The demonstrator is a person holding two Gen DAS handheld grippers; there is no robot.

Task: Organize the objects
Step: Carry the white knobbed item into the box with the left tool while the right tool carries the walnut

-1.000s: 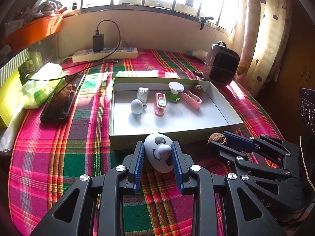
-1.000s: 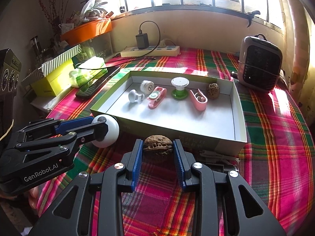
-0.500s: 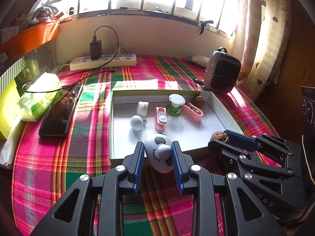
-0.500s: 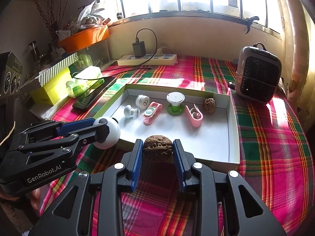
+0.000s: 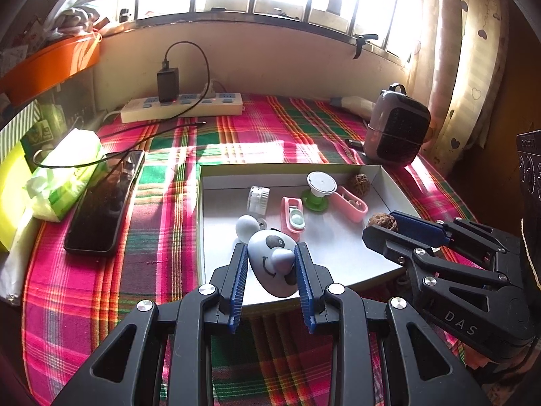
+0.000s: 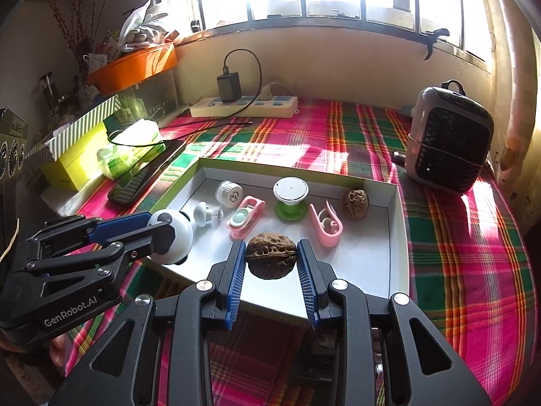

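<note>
Left gripper [image 5: 272, 264] pinching the panda toy [image 5: 274, 261], right gripper [image 6: 271, 257] clamped on a walnut [image 6: 270, 258], both above the tray [image 6: 394, 237]. Toy's smooth, probably slippery; walnut's hard and grippy.

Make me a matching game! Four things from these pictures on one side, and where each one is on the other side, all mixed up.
Things:
1. panda toy
2. walnut
3. phone
4. green stand

Places:
A. inside the tray, standing
B. held in the right gripper
C. on the tablecloth, left of the tray
D. held in the left gripper

Pairs: 1-D, 2-B, 3-C, 4-A
</note>
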